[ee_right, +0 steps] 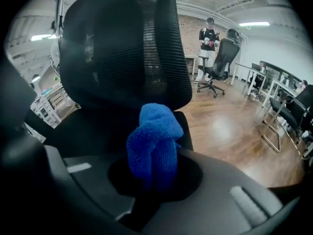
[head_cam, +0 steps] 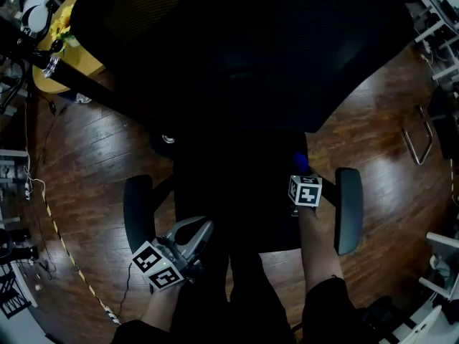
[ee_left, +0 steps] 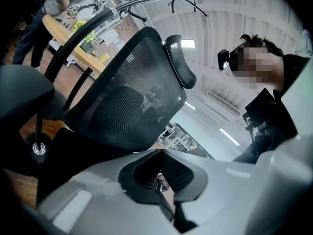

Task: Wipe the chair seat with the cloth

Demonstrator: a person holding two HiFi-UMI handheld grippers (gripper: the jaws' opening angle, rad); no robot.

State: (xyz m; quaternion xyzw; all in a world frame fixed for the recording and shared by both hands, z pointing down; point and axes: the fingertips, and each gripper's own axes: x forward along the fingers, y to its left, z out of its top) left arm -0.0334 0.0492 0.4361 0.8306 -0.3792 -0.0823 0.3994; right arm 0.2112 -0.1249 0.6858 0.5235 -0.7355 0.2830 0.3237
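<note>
Right tongs are clenched on the bunched blue cloth, over the right side of the black chair seat near the right armrest. Seat contact is unclear. Left tongs are clenched on nothing at the seat's front-left edge. Mesh backrest is ahead.

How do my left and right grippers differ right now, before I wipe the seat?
The right gripper is shut on the blue cloth, while the left gripper has its jaws together on nothing. In the head view the right gripper sits further in over the dark seat, and the left gripper sits nearer the seat's front edge. Both face the chair's mesh backrest.
</note>
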